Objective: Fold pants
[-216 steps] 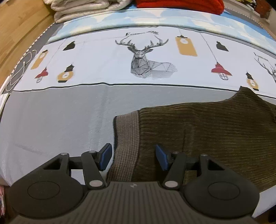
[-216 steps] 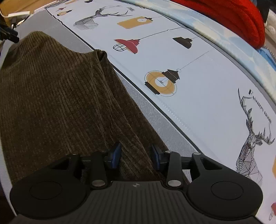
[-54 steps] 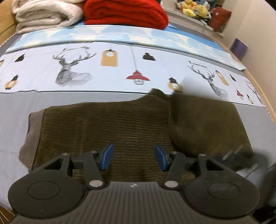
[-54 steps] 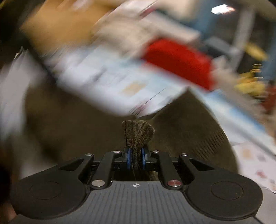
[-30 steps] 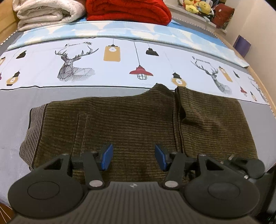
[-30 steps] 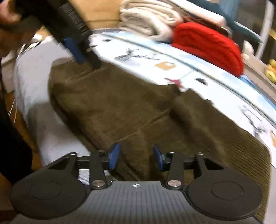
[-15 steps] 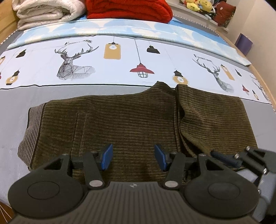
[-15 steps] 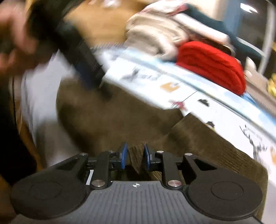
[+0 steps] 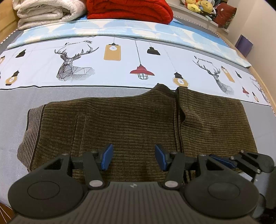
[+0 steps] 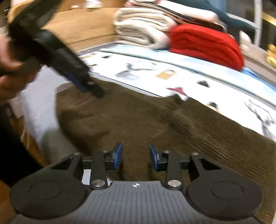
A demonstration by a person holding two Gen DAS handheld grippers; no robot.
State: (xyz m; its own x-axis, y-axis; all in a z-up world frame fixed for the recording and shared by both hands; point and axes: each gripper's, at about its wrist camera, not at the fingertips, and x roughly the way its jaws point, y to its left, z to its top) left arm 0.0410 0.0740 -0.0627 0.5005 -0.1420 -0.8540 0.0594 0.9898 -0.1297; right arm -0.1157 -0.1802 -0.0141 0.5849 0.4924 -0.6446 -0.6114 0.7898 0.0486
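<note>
Brown corduroy pants (image 9: 131,120) lie flat on the bed, striped waistband (image 9: 32,124) at the left, the legs folded over at the right (image 9: 212,120). My left gripper (image 9: 133,156) is open and empty, just above the near edge of the pants. My right gripper (image 10: 136,156) is open, low over the pants (image 10: 138,120) near their front edge; it also shows in the left wrist view (image 9: 241,161) at the lower right. The left gripper (image 10: 81,84) appears blurred in the right wrist view.
The bed sheet (image 9: 120,65) has deer and lamp prints. A red blanket (image 9: 129,8) and a white blanket (image 9: 46,10) are stacked at the far edge. Stuffed toys (image 9: 201,6) sit at the back right. The grey bed edge (image 10: 39,106) drops off at the left.
My right gripper, nearly closed around a fold of the pants half a second ago, has opened and the fabric lies flat. The left gripper has stayed open and almost still.
</note>
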